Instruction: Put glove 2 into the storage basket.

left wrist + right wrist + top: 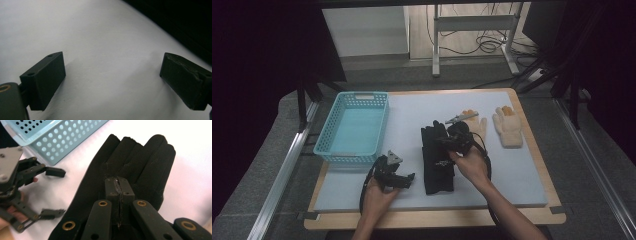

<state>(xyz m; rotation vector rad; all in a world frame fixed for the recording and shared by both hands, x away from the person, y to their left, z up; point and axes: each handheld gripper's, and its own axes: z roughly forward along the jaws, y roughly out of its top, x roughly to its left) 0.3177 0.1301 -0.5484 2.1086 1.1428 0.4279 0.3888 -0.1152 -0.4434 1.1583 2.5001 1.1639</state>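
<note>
The black glove point(130, 167) is seen lying flat at the middle of the table's pale mat point(512, 165), right of the blue basket point(354, 127). The right gripper point(119, 185) is held clenched over it, nothing visibly pinched. The left gripper point(408, 178) is kept released near the mat's near-left edge.

Grey carpet floor point(257, 165), metal frame legs point(435, 45), tangled cables point(484, 42)

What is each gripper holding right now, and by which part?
The right gripper is shut on the black glove, pinching the fabric near the base of its fingers. The left gripper is open over the mat, holding nothing.
</note>
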